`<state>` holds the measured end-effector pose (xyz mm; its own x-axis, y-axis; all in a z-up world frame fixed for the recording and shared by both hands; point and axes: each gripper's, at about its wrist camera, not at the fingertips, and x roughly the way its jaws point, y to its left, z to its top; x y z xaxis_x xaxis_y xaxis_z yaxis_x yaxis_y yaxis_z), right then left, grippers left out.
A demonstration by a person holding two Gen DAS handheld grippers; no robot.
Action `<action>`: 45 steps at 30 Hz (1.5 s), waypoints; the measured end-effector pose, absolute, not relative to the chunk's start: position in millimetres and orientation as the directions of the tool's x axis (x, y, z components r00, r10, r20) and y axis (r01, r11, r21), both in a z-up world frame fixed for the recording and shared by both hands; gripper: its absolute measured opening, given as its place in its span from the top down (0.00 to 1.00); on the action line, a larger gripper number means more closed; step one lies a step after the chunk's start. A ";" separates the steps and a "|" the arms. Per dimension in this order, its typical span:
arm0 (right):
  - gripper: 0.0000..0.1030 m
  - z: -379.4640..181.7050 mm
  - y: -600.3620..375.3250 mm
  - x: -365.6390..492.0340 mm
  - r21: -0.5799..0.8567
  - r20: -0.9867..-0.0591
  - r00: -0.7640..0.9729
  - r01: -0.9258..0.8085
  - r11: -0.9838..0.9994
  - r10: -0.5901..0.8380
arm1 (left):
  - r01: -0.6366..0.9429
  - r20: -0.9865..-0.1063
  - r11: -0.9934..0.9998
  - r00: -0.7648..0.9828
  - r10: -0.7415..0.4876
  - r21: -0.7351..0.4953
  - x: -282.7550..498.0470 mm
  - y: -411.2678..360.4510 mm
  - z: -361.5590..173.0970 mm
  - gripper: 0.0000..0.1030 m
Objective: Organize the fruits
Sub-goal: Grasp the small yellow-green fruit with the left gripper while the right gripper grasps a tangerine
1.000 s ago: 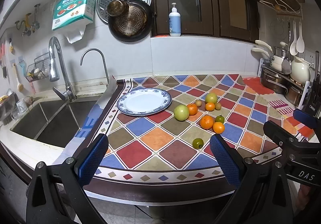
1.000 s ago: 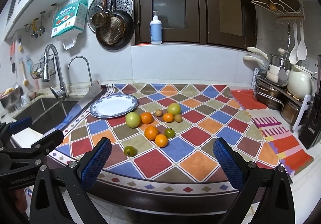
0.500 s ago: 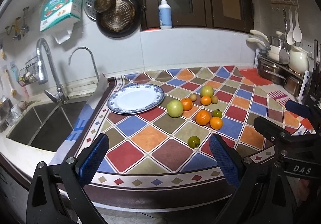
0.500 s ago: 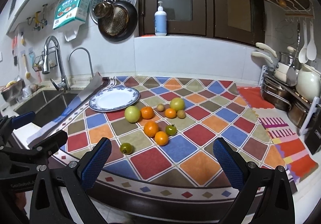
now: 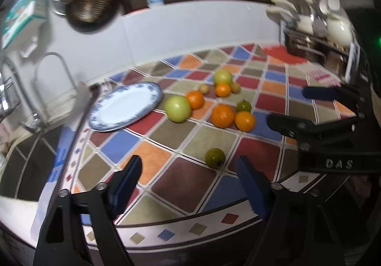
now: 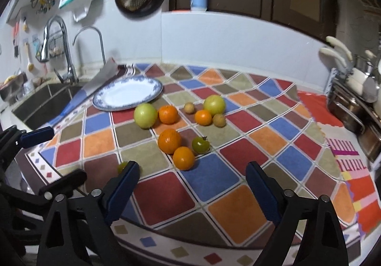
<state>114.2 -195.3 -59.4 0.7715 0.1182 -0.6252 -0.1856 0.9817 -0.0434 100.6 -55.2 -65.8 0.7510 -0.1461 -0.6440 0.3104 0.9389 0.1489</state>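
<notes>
Fruit lies loose on the diamond-patterned cloth (image 6: 215,178), all of it to the right of the blue-rimmed plate (image 6: 128,93), which holds nothing. Closest to the plate sits a large green fruit (image 6: 145,115), touching an orange (image 6: 168,114) on its far side from the plate. Further from the plate are a second large green fruit (image 6: 214,104), a small orange (image 6: 203,117) against it, and two small tan fruits (image 6: 189,107) flanking that pair. Nearer the counter edge, two oranges (image 6: 169,141) touch each other, with a small green tomato (image 6: 200,145) just beside them. One more small green fruit (image 5: 215,157) lies alone, well apart from the plate, close to the cloth's patterned border.

Left gripper (image 5: 188,182) hangs over the cloth's near edge with its blue pads spread wide, the lone green fruit just ahead of the gap. Right gripper (image 6: 191,185) is likewise spread wide and holds nothing, over the cloth short of the two touching oranges
</notes>
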 end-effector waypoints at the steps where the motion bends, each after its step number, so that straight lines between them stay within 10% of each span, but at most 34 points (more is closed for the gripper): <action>1: 0.17 -62.9 -194.9 120.1 -0.038 -0.638 0.759 -0.197 0.980 0.128 | 0.319 -0.653 0.936 0.742 -0.149 0.148 104.3 -57.3 -68.8 0.28; 21: 0.56 -114.5 -187.9 194.3 0.054 -0.759 0.609 -0.294 0.954 0.231 | 0.420 -0.787 0.906 0.540 -0.300 -0.057 166.5 -69.3 -112.3 0.72; 45: 0.68 -89.4 -176.5 173.6 0.080 -0.736 0.636 -0.258 0.963 0.232 | 0.432 -0.708 0.901 0.624 -0.332 -0.042 167.6 -42.8 -70.3 0.72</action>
